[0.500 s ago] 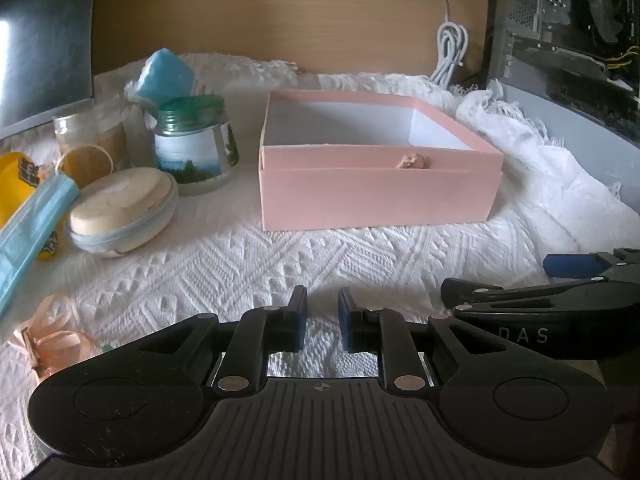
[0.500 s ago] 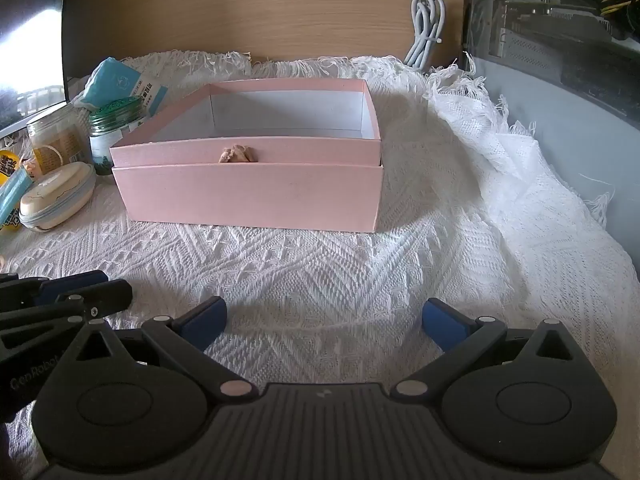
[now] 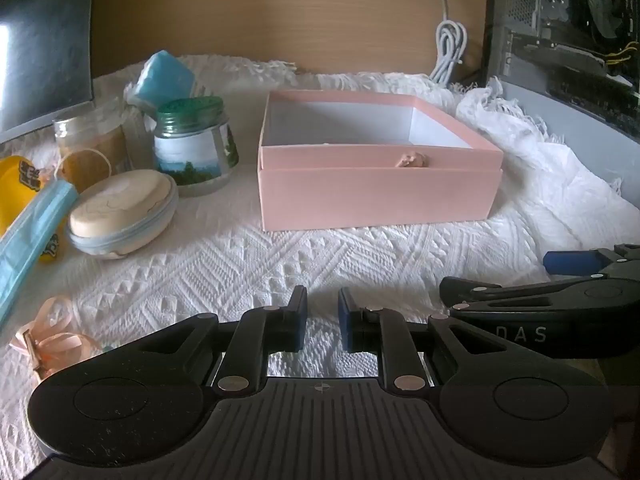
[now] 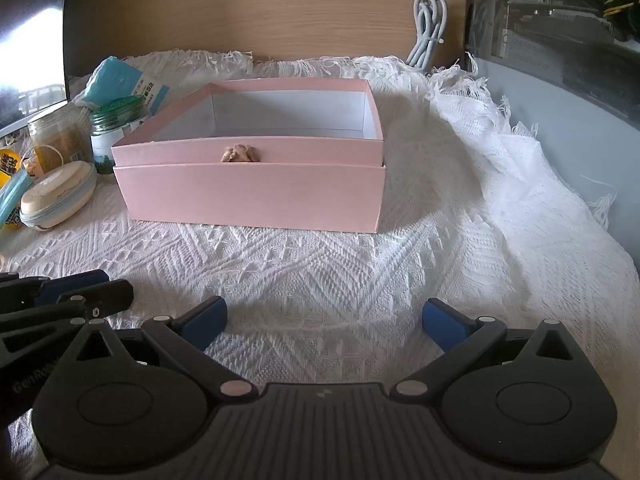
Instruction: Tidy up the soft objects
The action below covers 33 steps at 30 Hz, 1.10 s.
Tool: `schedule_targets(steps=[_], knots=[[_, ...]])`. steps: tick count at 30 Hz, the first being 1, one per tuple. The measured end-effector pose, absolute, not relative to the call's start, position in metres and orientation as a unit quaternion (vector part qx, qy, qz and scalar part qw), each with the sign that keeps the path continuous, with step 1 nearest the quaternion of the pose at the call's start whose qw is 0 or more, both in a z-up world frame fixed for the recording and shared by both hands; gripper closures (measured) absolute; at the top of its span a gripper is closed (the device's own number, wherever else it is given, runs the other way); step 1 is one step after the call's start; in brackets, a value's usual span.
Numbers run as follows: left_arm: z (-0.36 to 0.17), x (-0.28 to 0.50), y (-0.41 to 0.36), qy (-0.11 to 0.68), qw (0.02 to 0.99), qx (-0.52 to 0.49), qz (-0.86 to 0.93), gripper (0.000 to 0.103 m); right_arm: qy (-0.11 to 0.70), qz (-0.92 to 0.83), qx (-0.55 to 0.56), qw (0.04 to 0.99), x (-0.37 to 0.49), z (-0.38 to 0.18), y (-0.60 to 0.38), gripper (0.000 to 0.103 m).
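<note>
A white woven tablecloth [image 4: 320,264] covers the surface, with a pink open box [image 4: 256,196] mid-table and bare cloth before it. The left gripper [image 3: 322,316] has a narrow empty gap between its pads; the right gripper [image 4: 324,320] is spread wide, holding nothing.

Pink box [image 3: 376,196] floor mostly hidden; face mask [image 3: 30,236] cropped.

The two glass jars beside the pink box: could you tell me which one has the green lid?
The jar nearer the pink box: the green-lidded jar with a landscape label. The brown-filled jar left of it shows no green.
</note>
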<state>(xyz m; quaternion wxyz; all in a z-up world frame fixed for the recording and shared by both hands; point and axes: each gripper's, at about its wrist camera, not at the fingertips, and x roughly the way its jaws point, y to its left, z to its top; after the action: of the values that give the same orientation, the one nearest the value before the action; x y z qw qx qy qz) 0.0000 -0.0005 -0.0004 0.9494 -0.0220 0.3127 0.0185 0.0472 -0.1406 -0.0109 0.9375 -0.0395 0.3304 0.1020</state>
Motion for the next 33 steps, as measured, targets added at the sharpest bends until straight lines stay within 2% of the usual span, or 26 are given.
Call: schedule_targets(steps=[33], knots=[[-0.0007, 0.0033, -0.0026, 0.313, 0.949, -0.015, 0.021, 0.084, 0.330, 0.102, -0.040, 0.938, 0.0470, -0.0113, -0.1421, 0.000]])
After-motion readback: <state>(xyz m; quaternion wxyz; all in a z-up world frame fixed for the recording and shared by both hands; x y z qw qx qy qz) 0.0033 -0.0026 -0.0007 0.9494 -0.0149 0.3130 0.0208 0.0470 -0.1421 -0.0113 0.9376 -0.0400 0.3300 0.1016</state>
